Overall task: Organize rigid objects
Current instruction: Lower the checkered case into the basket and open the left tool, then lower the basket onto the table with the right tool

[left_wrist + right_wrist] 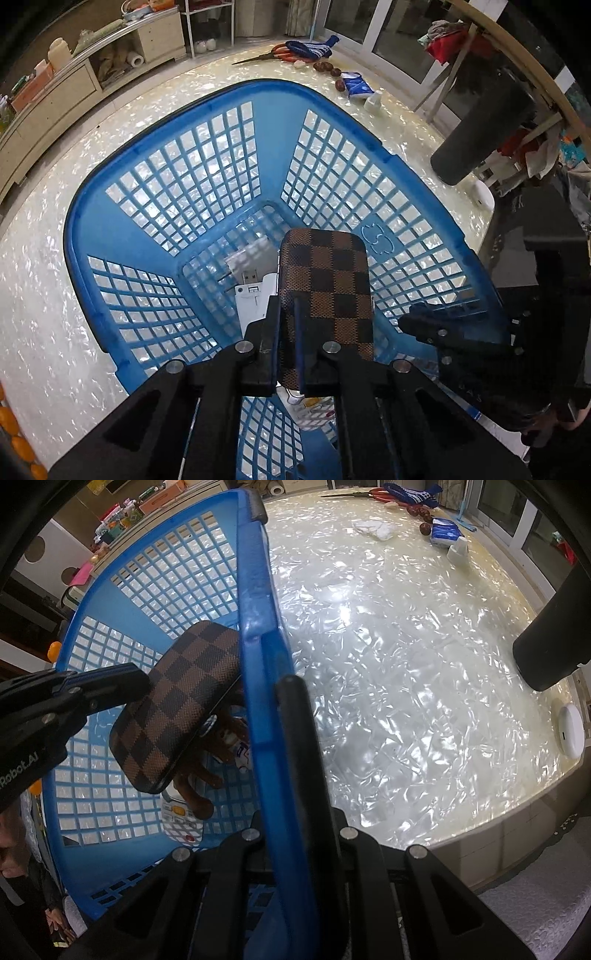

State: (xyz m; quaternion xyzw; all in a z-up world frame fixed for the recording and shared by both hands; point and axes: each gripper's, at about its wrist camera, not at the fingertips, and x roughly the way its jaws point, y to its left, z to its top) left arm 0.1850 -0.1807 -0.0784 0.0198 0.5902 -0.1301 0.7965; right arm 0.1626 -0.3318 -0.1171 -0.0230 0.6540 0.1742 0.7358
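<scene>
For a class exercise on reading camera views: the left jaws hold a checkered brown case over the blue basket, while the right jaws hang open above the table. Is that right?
Not quite. The right gripper is shut on the rim of the blue basket, as the right wrist view shows. The left gripper does hold the checkered brown case over the basket.

Pearly glossy tabletop [406, 664], low cabinet [74, 88], glass doors [399, 33].

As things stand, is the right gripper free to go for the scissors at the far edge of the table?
Probably not: the right gripper is shut on the blue basket's rim, steadying it while the left gripper holds the checkered case over it. The scissors lie across the table.
</scene>
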